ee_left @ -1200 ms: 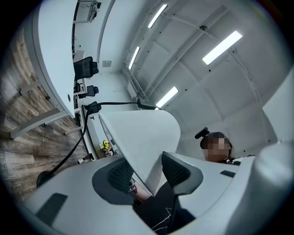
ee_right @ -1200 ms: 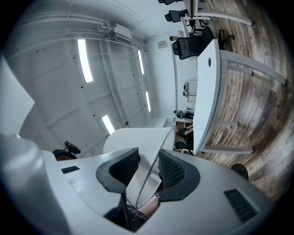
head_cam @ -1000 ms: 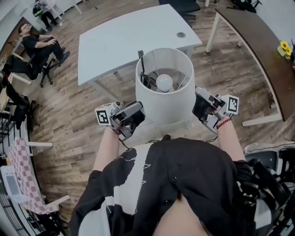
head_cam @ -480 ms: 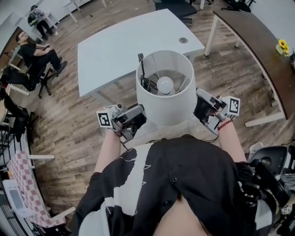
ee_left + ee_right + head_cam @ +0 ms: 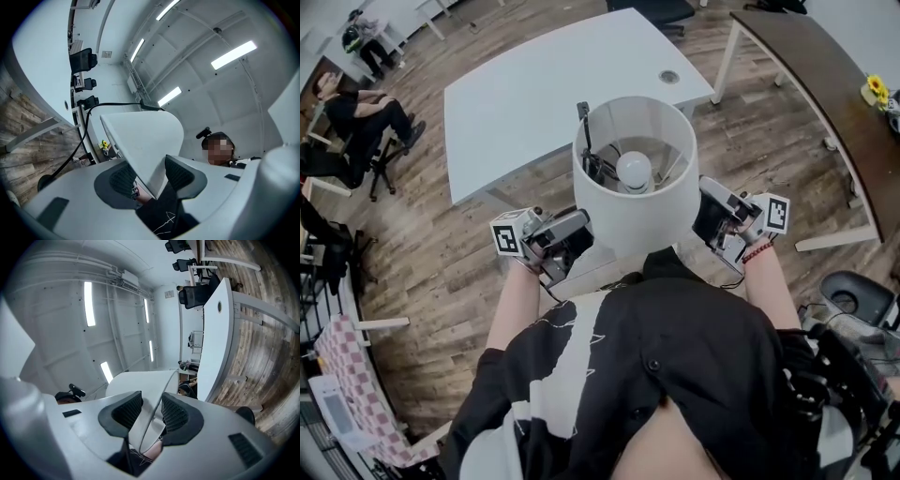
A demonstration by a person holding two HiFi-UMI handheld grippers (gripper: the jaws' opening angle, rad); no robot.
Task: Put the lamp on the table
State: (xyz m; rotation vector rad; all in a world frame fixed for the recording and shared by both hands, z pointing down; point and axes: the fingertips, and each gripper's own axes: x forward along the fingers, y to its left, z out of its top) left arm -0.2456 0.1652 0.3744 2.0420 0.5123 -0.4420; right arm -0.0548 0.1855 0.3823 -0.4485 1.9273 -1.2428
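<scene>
A white lamp with a round shade and a bare bulb hangs in the air in front of me, near the front edge of the white table. My left gripper is shut on the shade's lower rim at its left side. The rim runs between the dark pads there. My right gripper is shut on the rim at the right side, with the shade's edge pinched between its pads. A black cable trails from the lamp.
A dark wooden table with a yellow flower stands at the right. People sit on chairs at the far left. A checkered chair stands at the lower left, and a black chair at the lower right. Wooden floor lies all around.
The lamp and both grippers have come a little nearer to the white table. Both grips on the shade are unchanged.
</scene>
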